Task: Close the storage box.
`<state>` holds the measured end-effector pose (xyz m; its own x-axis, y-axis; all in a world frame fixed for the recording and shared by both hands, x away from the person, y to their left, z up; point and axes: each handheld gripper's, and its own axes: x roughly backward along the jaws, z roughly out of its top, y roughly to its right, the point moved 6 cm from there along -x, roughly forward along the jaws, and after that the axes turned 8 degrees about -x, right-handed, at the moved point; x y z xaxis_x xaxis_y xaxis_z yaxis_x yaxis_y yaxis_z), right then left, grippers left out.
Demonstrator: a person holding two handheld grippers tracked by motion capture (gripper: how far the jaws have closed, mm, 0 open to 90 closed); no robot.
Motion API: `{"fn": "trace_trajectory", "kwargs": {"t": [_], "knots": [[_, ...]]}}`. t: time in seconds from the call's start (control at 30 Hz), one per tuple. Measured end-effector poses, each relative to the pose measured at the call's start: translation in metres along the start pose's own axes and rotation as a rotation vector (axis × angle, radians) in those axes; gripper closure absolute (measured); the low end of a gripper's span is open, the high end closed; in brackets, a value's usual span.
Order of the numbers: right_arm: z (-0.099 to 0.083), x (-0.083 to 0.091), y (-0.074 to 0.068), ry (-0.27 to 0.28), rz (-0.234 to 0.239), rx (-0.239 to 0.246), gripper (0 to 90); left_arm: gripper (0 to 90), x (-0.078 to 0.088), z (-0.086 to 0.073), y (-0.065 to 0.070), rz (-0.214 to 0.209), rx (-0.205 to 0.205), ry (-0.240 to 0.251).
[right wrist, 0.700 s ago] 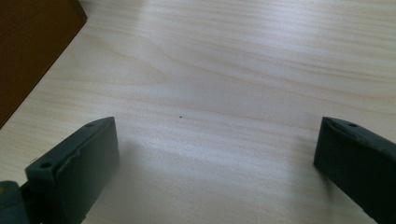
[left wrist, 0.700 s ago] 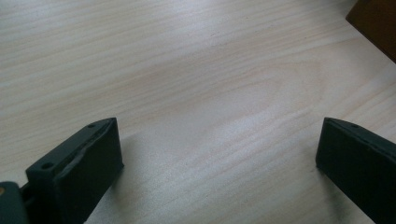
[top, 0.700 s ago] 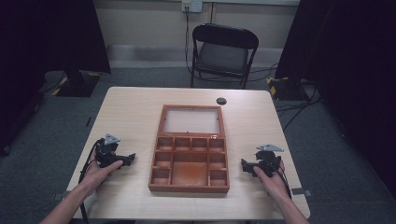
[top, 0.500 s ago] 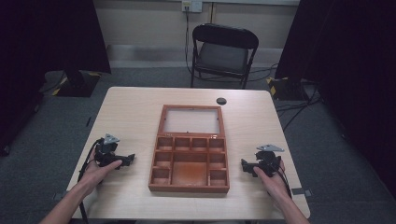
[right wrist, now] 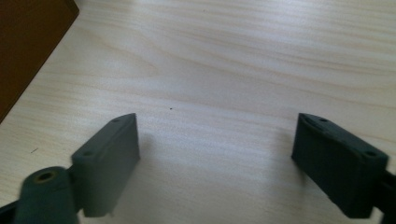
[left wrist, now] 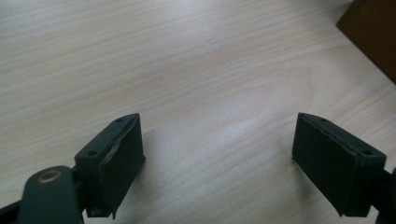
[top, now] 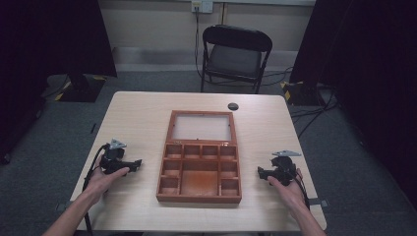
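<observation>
From where I sit, the table [top: 137, 118] takes up the middle of the high view, pale wood grain, with a folding chair [top: 235, 54] behind it at top centre. Dead centre on the table lies the box [top: 200, 169], a shallow red-brown wooden case lying open. Its lid [top: 201, 127], a wooden frame around a clear pane, lies flat toward the far edge, hinged to the tray below. The tray is split into small square cells along the top and sides around one large middle cell, and as far as I can tell every cell is empty.

My left gripper [top: 134, 163] rests at lower left of the frame, well apart from the box, and my right gripper [top: 261, 172] rests at lower right, likewise apart. Both point inward at the box. In the left gripper view the fingers [left wrist: 114, 161] stand wide apart over bare table, with a corner of the box at upper right. The right gripper view has the fingers [right wrist: 109, 158] just as wide apart, nothing between them, and the box corner at upper left.

I read this as the start: hands parked, box untouched. My guess at the next move is closing the lid, which calls for bringing one gripper up to the far edge of the lid and taking its thin frame, while the other steadies the tray.

A small dark disc [top: 233, 106] sits near the far edge, beyond the lid.
</observation>
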<state>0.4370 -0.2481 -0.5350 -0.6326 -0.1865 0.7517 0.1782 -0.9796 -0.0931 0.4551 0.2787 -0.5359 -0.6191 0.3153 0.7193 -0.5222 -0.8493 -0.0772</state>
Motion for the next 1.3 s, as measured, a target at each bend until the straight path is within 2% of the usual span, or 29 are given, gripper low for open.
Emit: {"fn": "trace_trajectory", "kwargs": {"t": [0.1, 0.13, 0.17, 0.23, 0.3, 0.37, 0.43, 0.5, 0.53, 0.57, 0.63, 0.7, 0.8, 0.9, 0.97, 1.07, 1.17, 1.27, 1.3], "knots": [[0.002, 0.003, 0.000, -0.003, 0.027, -0.014, 14.4, 17.0, 0.005, 0.007, 0.003, -0.016, 0.008, 0.016], [0.002, 0.003, 0.000, -0.003, 0.027, -0.014, 14.4, 17.4, 0.005, 0.007, 0.003, -0.016, 0.008, 0.016], [0.003, 0.006, -0.001, -0.006, 0.045, -0.001, 15.5, 17.4, 0.009, 0.009, 0.006, -0.033, -0.003, 0.014], [0.005, 0.007, 0.000, -0.024, 0.031, -0.015, 15.1, 17.3, 0.011, 0.011, 0.007, -0.036, -0.006, 0.021], [0.008, 0.009, 0.001, -0.017, 0.034, -0.019, 15.1, 17.5, 0.015, 0.016, 0.007, -0.038, 0.000, 0.030], [0.012, 0.010, 0.001, -0.012, 0.033, -0.012, 15.2, 18.2, 0.017, 0.020, 0.007, -0.037, 0.022, 0.055], [0.018, 0.011, 0.000, 0.003, 0.041, -0.016, 15.3, 19.1, 0.019, 0.025, 0.006, -0.044, 0.011, 0.036], [0.025, 0.013, -0.003, 0.019, 0.056, -0.009, 15.3, 20.0, 0.022, 0.034, 0.003, -0.032, 0.041, 0.070], [0.029, 0.013, -0.005, 0.028, 0.061, -0.011, 15.3, 20.6, 0.024, 0.037, 0.001, -0.031, 0.071, 0.100], [0.033, 0.012, -0.007, 0.036, 0.077, -0.012, 15.3, 22.3, 0.024, 0.040, 0.001, -0.043, 0.087, 0.109], [0.041, 0.010, -0.012, 0.050, 0.115, -0.019, 16.2, 22.4, 0.023, 0.046, -0.001, -0.062, 0.079, 0.088], [0.049, 0.009, -0.017, 0.055, 0.135, -0.020, 16.3, 22.6, 0.023, 0.051, -0.003, -0.039, 0.094, 0.121], [0.065, 0.009, -0.026, 0.087, 0.168, -0.022, 17.1, 22.7, 0.019, 0.062, -0.002, -0.063, 0.060, 0.113], [0.085, 0.011, -0.036, 0.106, 0.225, -0.025, 17.4, 22.9, 0.017, 0.076, -0.002, -0.077, 0.057, 0.128], [0.096, 0.012, -0.041, 0.117, 0.234, -0.024, 17.5, 22.6, 0.017, 0.086, -0.002, -0.073, 0.050, 0.132], [0.117, 0.015, -0.050, 0.146, 0.261, -0.013, 17.7, 22.4, 0.018, 0.106, -0.003, -0.081, 0.053, 0.169], [0.134, 0.015, -0.062, 0.158, 0.298, 0.015, 21.7, 22.6, 0.015, 0.121, -0.001, -0.094, 0.058, 0.200], [0.141, 0.006, -0.071, 0.141, 0.308, 0.042, 21.1, 22.6, 0.001, 0.124, 0.005, -0.114, 0.076, 0.161], [0.140, 0.002, -0.074, 0.128, 0.319, 0.034, 21.3, 22.8, -0.004, 0.123, 0.008, -0.126, 0.080, 0.142]]}}
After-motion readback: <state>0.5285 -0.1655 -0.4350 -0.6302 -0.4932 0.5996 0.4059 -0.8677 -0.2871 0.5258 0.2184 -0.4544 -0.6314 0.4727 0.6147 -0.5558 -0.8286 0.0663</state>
